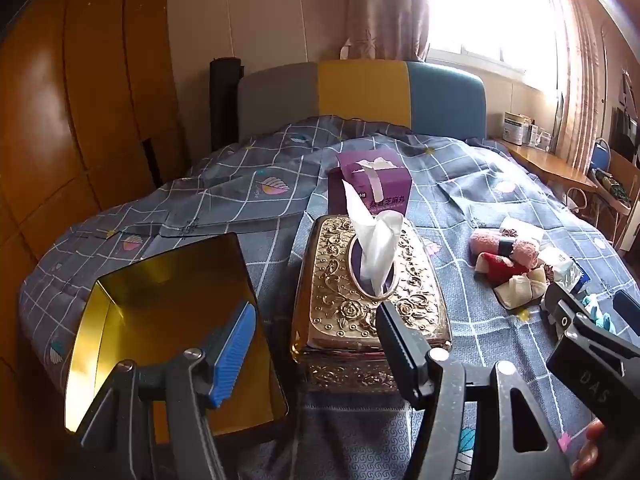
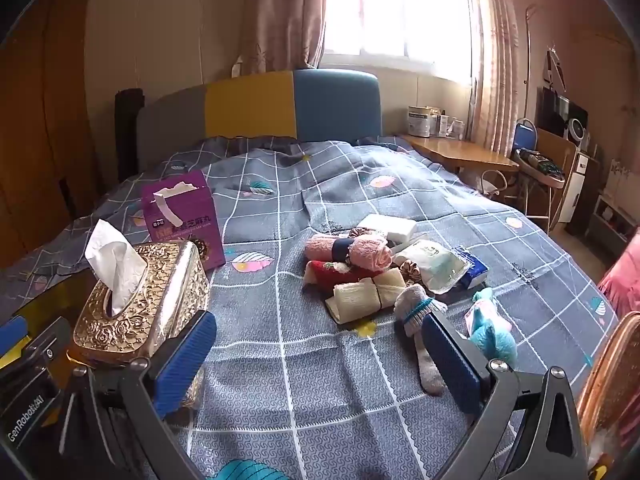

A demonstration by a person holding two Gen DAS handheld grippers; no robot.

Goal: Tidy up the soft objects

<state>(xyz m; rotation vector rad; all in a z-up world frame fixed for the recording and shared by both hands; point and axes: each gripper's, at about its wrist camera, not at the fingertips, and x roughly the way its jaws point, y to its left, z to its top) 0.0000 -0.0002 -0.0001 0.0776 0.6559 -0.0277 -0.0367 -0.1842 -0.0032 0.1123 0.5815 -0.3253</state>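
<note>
Pink rolled towel point(image 2: 348, 250) heads my pile of soft rolls; only the left view shows the gold tin point(image 1: 168, 320). Left gripper point(image 1: 316, 344) and right gripper point(image 2: 316, 356) gape empty.

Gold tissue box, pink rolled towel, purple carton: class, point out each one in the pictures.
Gold tissue box point(image 1: 368, 280), left wrist view, on its embossed lid.
Pink rolled towel point(image 2: 370, 254), right wrist view, on the pink roll right of its dark band.
Purple carton point(image 2: 188, 220), right wrist view, on its printed front face.
</note>
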